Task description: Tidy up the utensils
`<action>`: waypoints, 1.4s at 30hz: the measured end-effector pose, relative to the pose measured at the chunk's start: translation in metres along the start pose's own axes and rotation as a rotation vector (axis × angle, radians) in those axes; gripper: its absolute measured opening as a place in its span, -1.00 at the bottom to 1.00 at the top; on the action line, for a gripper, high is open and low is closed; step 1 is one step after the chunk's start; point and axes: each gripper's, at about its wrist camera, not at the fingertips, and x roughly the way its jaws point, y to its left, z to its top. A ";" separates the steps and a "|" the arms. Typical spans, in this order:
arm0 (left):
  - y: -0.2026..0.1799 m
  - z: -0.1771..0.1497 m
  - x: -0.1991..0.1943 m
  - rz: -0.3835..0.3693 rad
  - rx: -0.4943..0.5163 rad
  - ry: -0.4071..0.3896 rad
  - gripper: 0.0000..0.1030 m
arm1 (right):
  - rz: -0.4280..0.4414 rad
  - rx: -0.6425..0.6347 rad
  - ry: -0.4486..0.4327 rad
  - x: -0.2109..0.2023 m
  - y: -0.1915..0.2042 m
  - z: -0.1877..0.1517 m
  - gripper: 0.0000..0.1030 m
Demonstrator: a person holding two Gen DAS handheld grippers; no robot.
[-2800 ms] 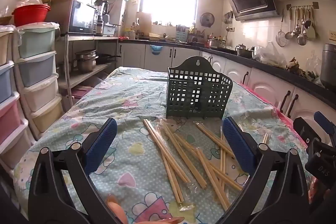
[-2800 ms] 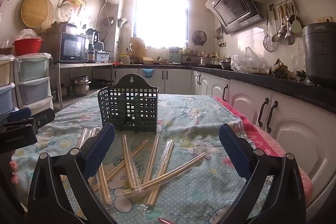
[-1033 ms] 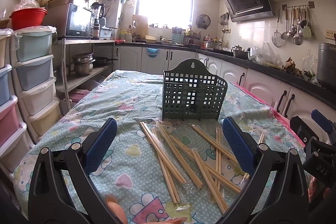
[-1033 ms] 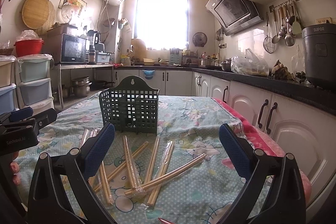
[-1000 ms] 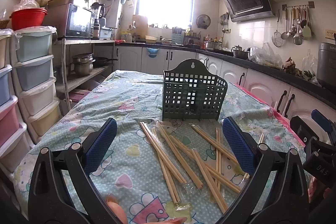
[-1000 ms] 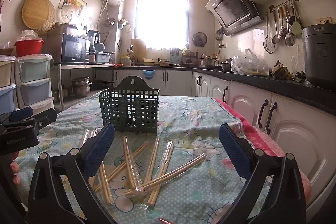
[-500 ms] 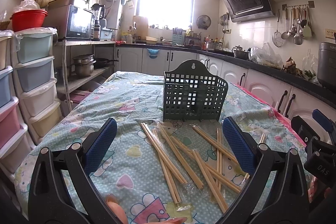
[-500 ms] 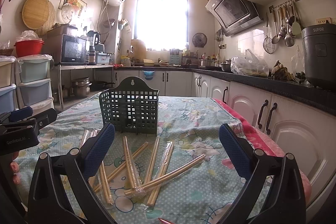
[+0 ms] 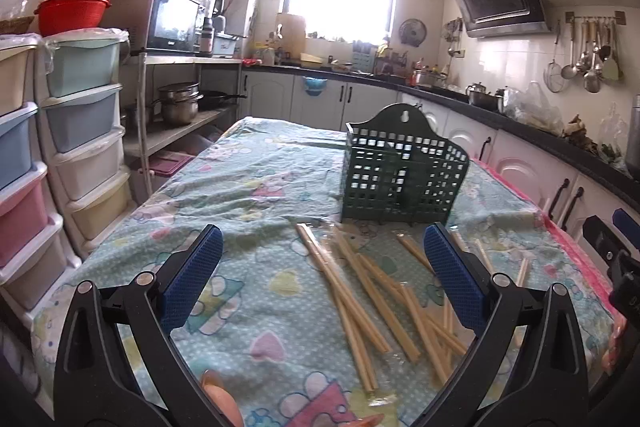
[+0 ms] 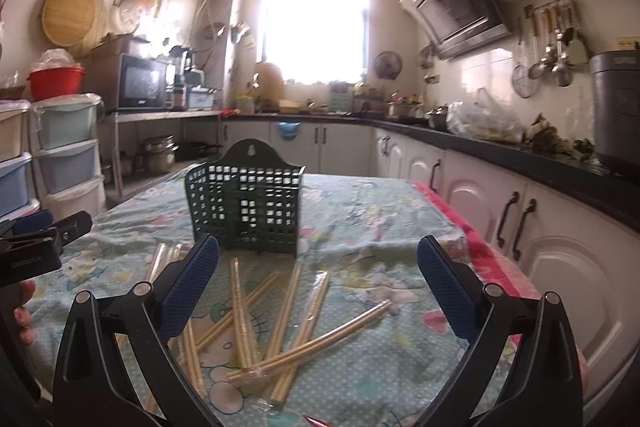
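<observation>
Several pairs of wooden chopsticks in clear plastic sleeves (image 9: 360,291) lie scattered on the patterned tablecloth (image 9: 248,187), in front of a dark green perforated utensil basket (image 9: 402,171) that stands upright. The chopsticks (image 10: 288,311) and the basket (image 10: 246,203) also show in the right wrist view. My left gripper (image 9: 322,263) is open and empty, hovering above the near part of the table short of the chopsticks. My right gripper (image 10: 318,275) is open and empty, above the chopsticks. Each gripper shows at the edge of the other's view.
Plastic drawer towers (image 9: 80,131) and a metal shelf with pots (image 9: 180,103) stand to the left of the table. White cabinets under a black counter (image 10: 520,163) run along the right. The table's right edge has a pink border (image 10: 480,247).
Both grippers have shifted slightly, the left one a little lower and closer to the table. Chopsticks and basket have not moved. Both grippers stay open.
</observation>
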 end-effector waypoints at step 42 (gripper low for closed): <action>0.055 0.032 0.132 -0.100 -0.140 0.413 0.79 | 0.360 -0.121 0.473 0.111 0.102 -0.010 0.40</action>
